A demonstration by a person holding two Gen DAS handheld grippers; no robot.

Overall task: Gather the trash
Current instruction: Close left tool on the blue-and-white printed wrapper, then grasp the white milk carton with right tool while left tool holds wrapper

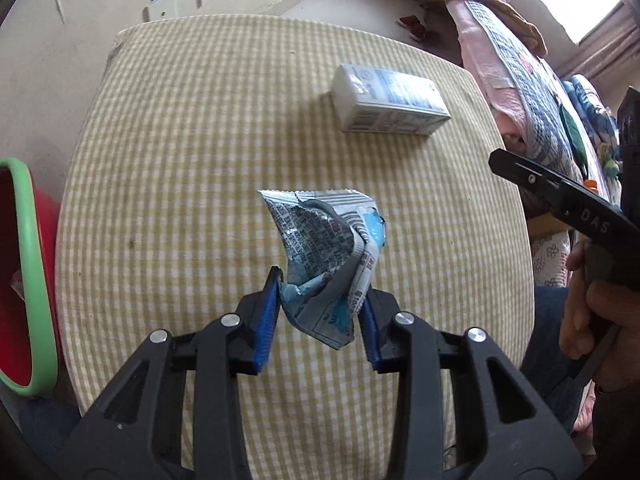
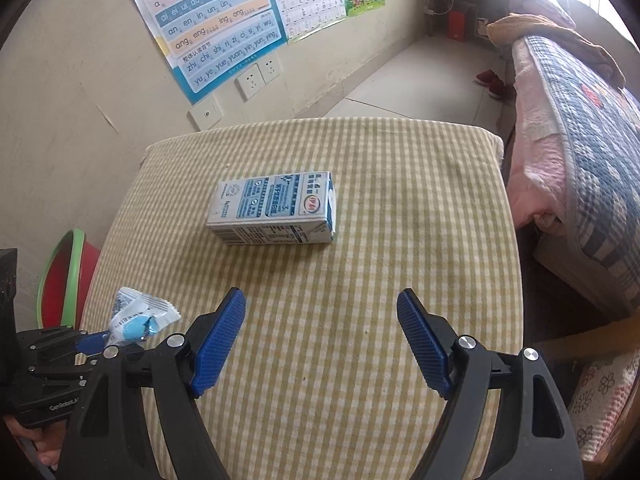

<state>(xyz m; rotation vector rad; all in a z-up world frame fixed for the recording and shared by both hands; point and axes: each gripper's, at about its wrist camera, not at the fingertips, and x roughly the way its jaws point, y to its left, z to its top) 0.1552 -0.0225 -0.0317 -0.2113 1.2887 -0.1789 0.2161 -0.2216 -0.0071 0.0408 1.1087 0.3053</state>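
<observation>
Wrapper [image 1: 324, 256]: light, crinkly, slippery; left gripper [image 1: 320, 316] clamped on lower end. Carton [image 2: 276, 208]: stiff, ahead of right gripper [image 2: 322, 340], jaws apart; grab across narrow sides.

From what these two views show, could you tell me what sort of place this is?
Probably a home bedroom: a quilt-covered bed, pinyin posters on the wall, and a small table with a checked cloth.

Crumpled blue-and-silver wrapper [image 1: 326, 258], pinched upright at its lower end between my fingers, above the checked cushion; white-and-blue milk carton [image 2: 274, 208] lies flat on its side farther back.
</observation>
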